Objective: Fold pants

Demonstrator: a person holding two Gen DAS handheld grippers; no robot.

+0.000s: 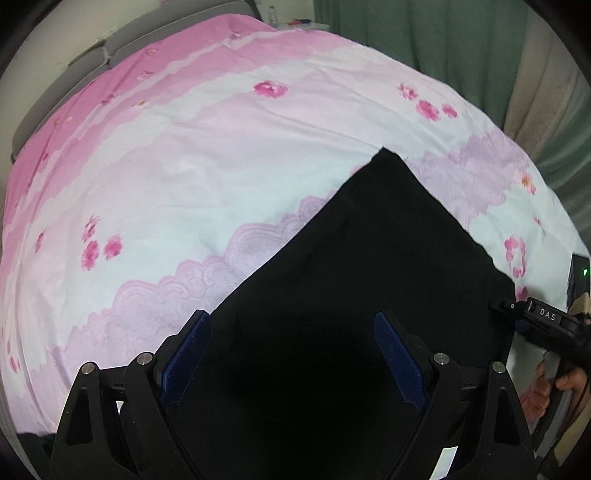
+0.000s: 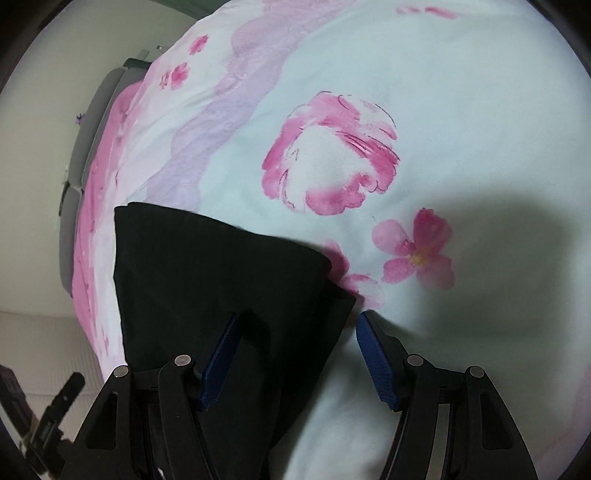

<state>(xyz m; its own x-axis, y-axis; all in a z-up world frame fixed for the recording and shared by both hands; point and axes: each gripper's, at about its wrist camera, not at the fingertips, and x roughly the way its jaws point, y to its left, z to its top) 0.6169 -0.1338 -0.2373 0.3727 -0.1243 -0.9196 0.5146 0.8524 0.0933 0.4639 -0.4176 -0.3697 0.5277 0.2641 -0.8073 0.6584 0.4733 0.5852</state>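
Lying flat on the floral bedsheet (image 1: 184, 166), the black pants (image 1: 369, 277) run off the lower edge of the left wrist view, folds lost in darkness; left gripper (image 1: 293, 354) open above them; green curtain (image 1: 424, 33) behind. Right wrist view: right gripper (image 2: 297, 350) open, straddling the pants' corner (image 2: 221, 277); its shadow darkens the sheet.

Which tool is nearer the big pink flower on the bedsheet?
Right. The right tool is open just below the big pink flower, while the left tool hovers open over the black pants, farther away.
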